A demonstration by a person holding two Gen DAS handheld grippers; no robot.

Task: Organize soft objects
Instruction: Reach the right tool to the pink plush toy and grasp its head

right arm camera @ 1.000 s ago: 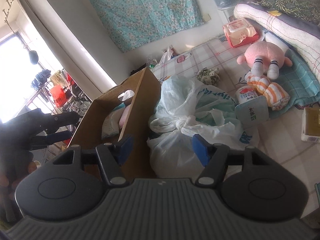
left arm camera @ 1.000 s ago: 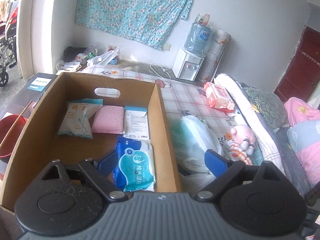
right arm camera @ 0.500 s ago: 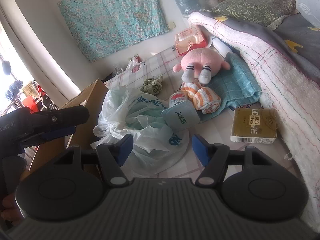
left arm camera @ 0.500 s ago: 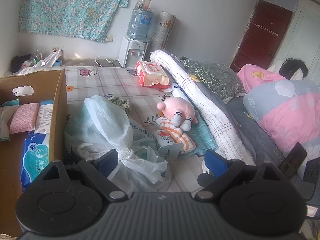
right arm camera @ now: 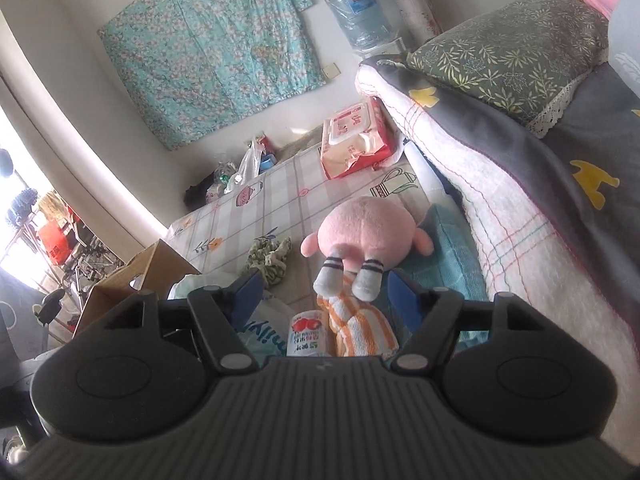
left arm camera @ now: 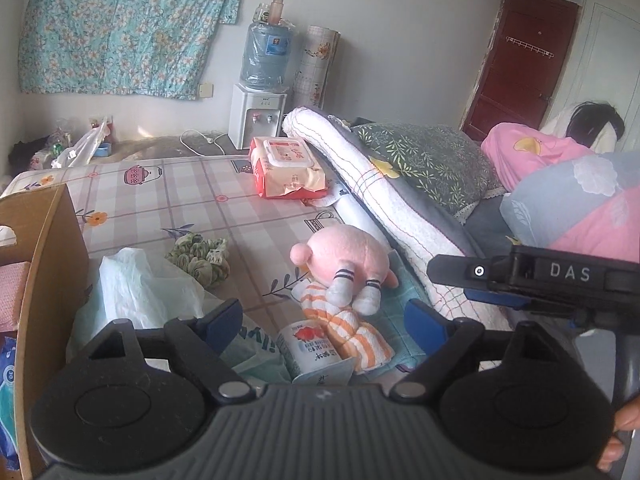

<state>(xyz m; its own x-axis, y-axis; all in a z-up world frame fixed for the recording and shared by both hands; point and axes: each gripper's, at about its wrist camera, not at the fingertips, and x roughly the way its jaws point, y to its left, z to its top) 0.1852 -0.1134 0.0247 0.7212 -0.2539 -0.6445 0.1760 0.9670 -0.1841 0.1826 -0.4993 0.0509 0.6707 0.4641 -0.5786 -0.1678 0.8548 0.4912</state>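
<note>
- our left gripper [left arm camera: 326, 318] has its jaws apart and closing in; nothing is pinched between them
- past its fingertips lies the pink plush toy [left arm camera: 346, 264], feet toward us, resting on the orange striped cloth [left arm camera: 352, 334]
- a small tissue pack [left arm camera: 310, 350] sits between the fingers lower down, beside the white plastic bag [left arm camera: 136, 296] by the left finger
- the cardboard box [left arm camera: 44, 280] stands left of the left finger
- our right gripper [right arm camera: 326, 294] has jaws wide and opening further, holding nothing; the plush's feet show just ahead, between the tips
- a green scrunchie [right arm camera: 270, 260] lies beyond the right gripper's left finger
</note>
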